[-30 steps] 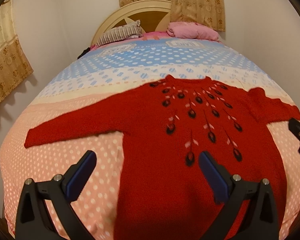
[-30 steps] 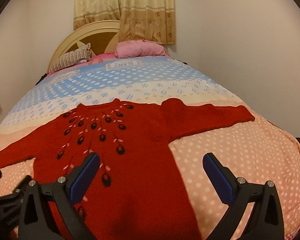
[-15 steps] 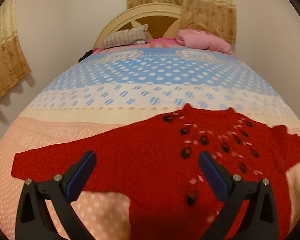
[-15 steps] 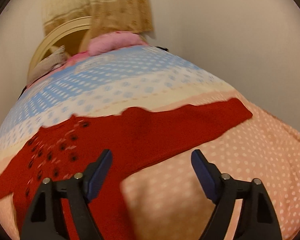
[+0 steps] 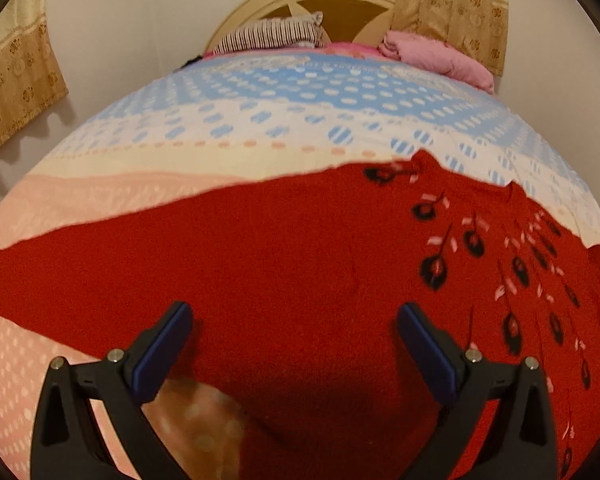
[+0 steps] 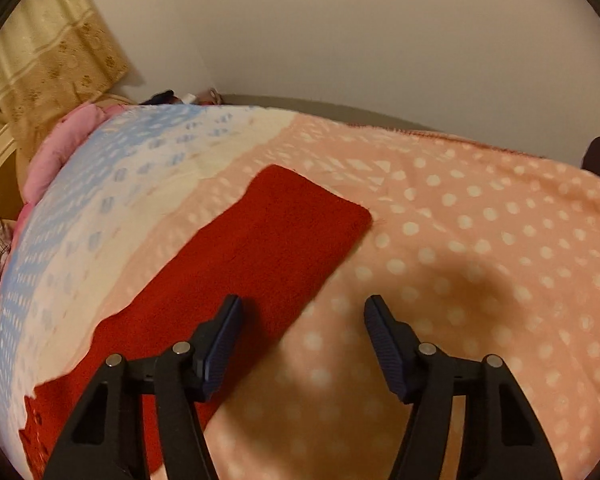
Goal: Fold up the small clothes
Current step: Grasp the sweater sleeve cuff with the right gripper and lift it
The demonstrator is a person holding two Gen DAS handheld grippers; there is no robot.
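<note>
Red knit sweater [image 5: 284, 264] – flat on bed, sleeves spread, front up

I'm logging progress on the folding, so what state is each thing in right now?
red sweater: spread flat on the bed, unfolded
right sleeve: stretched out straight, lying flat
left gripper: open, above the sweater, holding nothing
right gripper: jaws closing over the sleeve edge, nothing gripped yet
bedspread: smooth, covering the bed
striped pillow: resting against the headboard
pink blanket: bunched beside the pillow
</note>
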